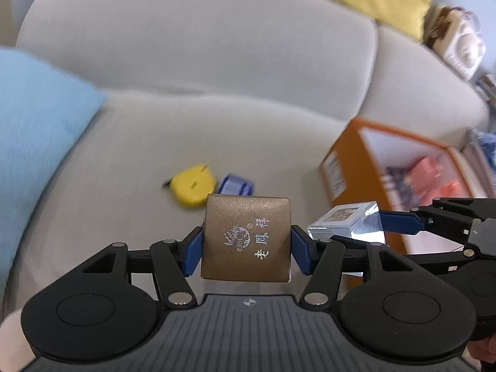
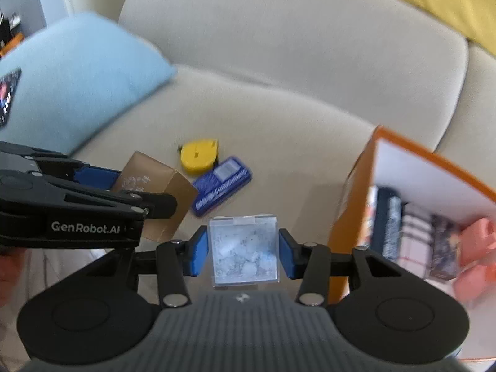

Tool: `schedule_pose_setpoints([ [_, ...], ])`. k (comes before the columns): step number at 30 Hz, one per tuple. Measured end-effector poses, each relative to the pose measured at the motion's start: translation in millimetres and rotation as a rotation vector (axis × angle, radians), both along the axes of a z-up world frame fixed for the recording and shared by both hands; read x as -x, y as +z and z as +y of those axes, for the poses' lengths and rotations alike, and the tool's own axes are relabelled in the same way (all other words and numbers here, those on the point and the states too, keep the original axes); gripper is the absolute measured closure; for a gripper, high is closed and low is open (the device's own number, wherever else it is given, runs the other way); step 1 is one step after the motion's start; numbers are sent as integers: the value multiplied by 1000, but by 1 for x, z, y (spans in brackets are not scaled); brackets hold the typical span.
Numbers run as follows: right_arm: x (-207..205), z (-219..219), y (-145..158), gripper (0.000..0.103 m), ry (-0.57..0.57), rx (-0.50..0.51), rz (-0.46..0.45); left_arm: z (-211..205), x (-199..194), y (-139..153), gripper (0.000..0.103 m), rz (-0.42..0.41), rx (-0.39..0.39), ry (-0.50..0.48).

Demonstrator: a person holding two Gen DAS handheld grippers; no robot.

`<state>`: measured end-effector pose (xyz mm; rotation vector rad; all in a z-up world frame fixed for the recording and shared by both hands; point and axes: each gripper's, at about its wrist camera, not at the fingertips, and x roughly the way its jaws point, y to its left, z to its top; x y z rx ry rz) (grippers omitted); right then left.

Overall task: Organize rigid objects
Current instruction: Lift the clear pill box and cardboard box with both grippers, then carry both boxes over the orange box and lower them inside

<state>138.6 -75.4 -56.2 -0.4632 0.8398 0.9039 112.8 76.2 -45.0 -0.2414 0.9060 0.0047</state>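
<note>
The left gripper [image 1: 247, 241] clamps a bronze box [image 1: 246, 238], the right gripper [image 2: 242, 251] a clear plastic case [image 2: 244, 249], both above the grey sofa seat [image 1: 130, 155]. Beyond lie a yellow tape measure [image 2: 200, 157], a blue, possibly calculator-like item [image 2: 221, 183], an orange box [image 2: 353, 210] and a blue cushion [image 2: 80, 77].

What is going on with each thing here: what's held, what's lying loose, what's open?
Left gripper: shut on the gold box.
Gold box: held, lifted off the sofa.
Right gripper: shut on the clear case.
Clear case: held, closed.
Yellow tape measure: lying loose on the sofa seat.
Blue box: lying flat beside it.
Orange box: open, things inside.
</note>
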Motion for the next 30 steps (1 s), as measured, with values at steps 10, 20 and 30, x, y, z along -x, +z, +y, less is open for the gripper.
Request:
schedule_pose_setpoints([
  [10, -20, -71, 56, 55, -169, -141, -69, -64, -17, 57, 36, -173, -42, -205],
  [20, -76, -147, 43, 55, -414, -180, 53, -164, -57, 46, 36, -177, -186, -579],
  [30, -113, -190, 4, 55, -544, -144, 169, -215, -88, -3, 36, 25, -296, -843],
])
